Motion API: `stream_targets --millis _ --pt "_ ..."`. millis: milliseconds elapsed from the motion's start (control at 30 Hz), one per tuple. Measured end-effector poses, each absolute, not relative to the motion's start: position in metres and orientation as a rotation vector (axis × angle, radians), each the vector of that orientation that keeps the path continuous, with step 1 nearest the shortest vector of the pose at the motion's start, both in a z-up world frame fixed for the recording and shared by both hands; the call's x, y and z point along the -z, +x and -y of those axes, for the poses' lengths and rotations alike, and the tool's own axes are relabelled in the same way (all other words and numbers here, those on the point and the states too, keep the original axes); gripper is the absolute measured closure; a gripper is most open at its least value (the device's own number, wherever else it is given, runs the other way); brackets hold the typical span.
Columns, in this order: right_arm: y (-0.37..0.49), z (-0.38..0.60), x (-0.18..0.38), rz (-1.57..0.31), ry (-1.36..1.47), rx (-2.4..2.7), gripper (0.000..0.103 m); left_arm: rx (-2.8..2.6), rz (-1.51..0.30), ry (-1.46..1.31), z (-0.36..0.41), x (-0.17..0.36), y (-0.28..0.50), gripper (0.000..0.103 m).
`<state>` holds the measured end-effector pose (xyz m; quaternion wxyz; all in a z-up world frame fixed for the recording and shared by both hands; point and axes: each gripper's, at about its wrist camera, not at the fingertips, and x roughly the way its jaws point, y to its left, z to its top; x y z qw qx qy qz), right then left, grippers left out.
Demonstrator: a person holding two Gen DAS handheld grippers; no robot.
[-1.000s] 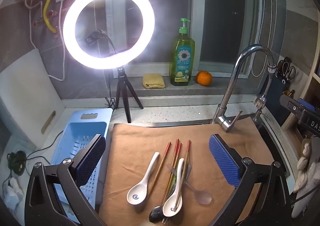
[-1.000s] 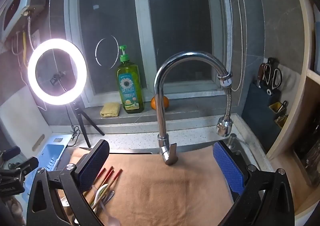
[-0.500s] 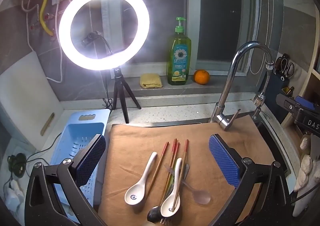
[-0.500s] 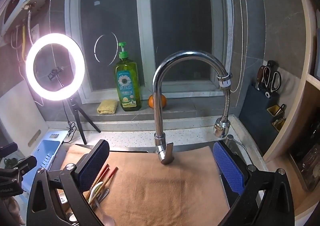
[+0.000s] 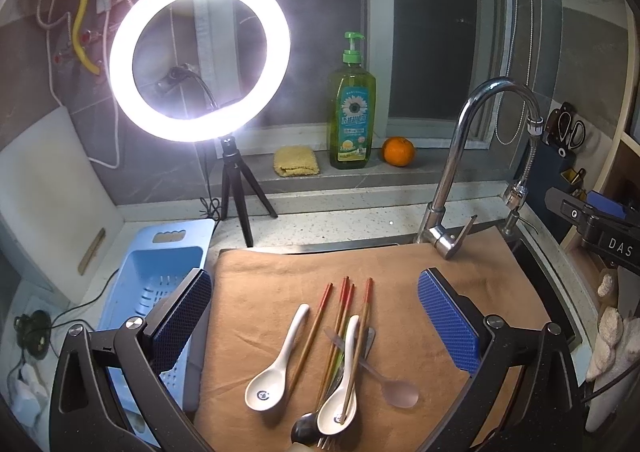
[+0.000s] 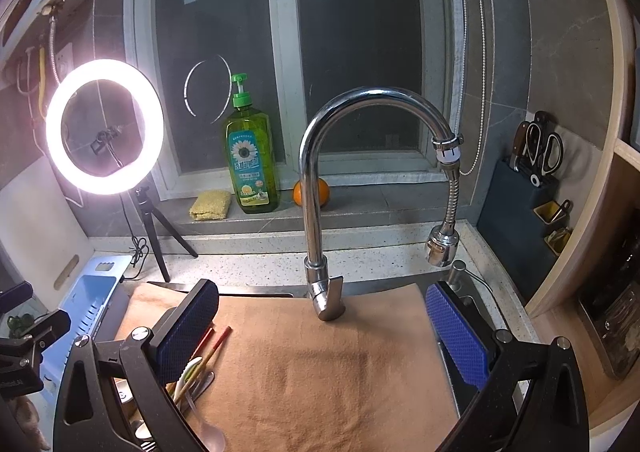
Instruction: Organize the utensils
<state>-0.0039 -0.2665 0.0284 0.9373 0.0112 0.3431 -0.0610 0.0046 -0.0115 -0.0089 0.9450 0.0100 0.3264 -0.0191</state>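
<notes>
A pile of utensils lies on a brown towel: two white ceramic spoons, several red-tipped chopsticks, a clear plastic spoon and a metal spoon. My left gripper is open and empty above the pile. My right gripper is open and empty over the bare towel, right of the chopsticks, which its left finger partly hides.
A blue plastic drain basket stands left of the towel. A chrome faucet rises at the towel's back edge. A ring light on a tripod, a soap bottle, a sponge and an orange sit behind. A knife block is at right.
Both grippers have pulled back and risen slightly, so the scene has shifted down in both views. The utensils have not moved. Both stay open.
</notes>
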Motion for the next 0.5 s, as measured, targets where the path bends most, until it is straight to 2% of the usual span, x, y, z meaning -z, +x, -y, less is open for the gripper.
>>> stream_targets --millis 500 --pt "0.001 0.2627 -0.024 -0.709 0.027 0.119 0.0 0.039 -0.674 0.027 0.0099 0.0096 0.0052 0.001"
